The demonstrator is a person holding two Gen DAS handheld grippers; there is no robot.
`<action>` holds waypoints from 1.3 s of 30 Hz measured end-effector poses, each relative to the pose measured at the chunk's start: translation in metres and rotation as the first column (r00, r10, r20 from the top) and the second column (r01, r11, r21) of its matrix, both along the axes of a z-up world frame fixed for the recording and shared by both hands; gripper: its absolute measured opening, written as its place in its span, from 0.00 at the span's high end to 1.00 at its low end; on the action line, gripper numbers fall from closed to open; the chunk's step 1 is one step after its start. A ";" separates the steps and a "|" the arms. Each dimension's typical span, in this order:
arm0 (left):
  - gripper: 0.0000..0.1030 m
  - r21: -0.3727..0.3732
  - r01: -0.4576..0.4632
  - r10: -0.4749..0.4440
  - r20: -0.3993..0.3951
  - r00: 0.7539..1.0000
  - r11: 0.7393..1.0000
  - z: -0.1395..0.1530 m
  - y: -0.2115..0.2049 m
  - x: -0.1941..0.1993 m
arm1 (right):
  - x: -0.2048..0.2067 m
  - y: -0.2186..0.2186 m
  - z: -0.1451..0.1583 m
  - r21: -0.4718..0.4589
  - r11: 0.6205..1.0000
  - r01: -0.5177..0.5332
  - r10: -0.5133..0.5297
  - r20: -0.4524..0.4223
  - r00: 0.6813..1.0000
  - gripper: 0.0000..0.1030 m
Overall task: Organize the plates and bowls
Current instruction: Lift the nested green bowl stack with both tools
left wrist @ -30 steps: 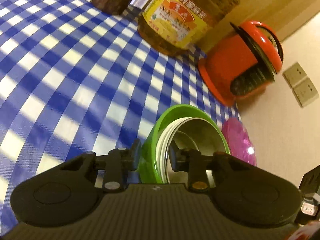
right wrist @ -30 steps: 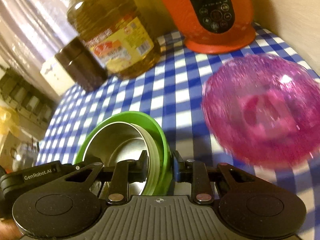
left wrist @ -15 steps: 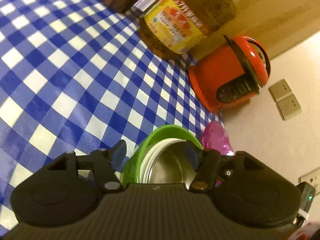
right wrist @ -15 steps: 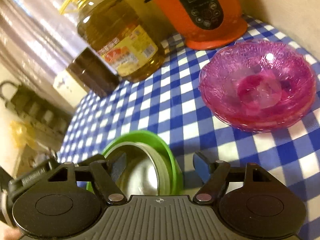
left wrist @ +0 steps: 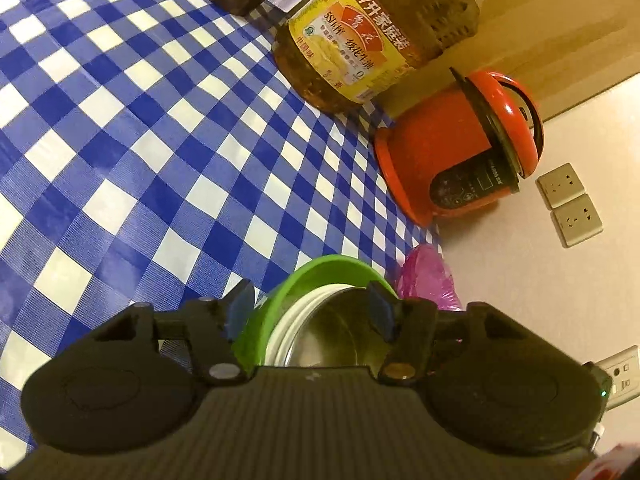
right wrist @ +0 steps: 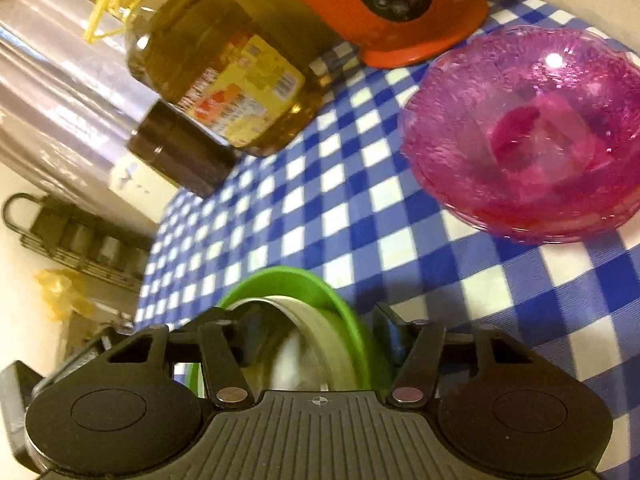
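Observation:
A green bowl (left wrist: 320, 268) (right wrist: 288, 276) sits on the checked cloth, with a white bowl and a steel bowl (left wrist: 340, 344) nested inside it. My left gripper (left wrist: 310, 310) straddles its left rim. The jaws are closing, but the pads stand clear of the bowl. From the other side, my right gripper (right wrist: 320, 332) straddles the right rim. Its jaws are closing too, and its pads are off the rim. A stack of pink glass bowls (right wrist: 524, 136) (left wrist: 428, 276) rests to the right, near the wall.
A big oil bottle (left wrist: 352, 40) (right wrist: 216, 72), a dark jar (right wrist: 180, 152) and an orange rice cooker (left wrist: 452, 156) (right wrist: 384, 12) line the far side of the blue-and-white tablecloth (left wrist: 120, 140). Wall sockets (left wrist: 568, 204) are to the right, and a wire rack (right wrist: 60, 236) stands beyond the table's left edge.
Both grippers were shut on the green bowl's rim a second ago and have let go. The right jaws are narrower than half a second ago. Both views have rolled slightly.

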State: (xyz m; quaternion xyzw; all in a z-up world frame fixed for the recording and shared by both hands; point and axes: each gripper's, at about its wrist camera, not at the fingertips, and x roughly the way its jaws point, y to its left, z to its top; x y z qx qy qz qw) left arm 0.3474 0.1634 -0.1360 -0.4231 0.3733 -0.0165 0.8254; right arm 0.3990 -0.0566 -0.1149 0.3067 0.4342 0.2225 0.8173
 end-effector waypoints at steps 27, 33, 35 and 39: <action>0.38 -0.070 -0.013 0.012 -0.021 1.000 0.997 -0.010 0.004 0.004 | 0.008 0.002 0.003 0.035 0.999 0.030 -0.031 0.017 0.999 0.34; 0.43 -0.020 0.017 -0.017 -0.033 0.999 1.000 -0.006 0.002 -0.007 | -0.008 0.002 0.007 -0.011 1.000 -0.011 0.012 0.046 0.999 0.34; 0.43 0.022 0.050 -0.049 -0.034 0.998 0.999 -0.002 -0.001 -0.011 | -0.015 0.003 0.009 -0.054 0.998 -0.033 0.037 0.057 0.998 0.34; 0.43 0.113 0.099 -0.095 -0.040 0.995 0.989 0.000 -0.008 -0.016 | -0.025 0.008 0.009 -0.184 0.981 -0.062 0.080 0.088 0.993 0.34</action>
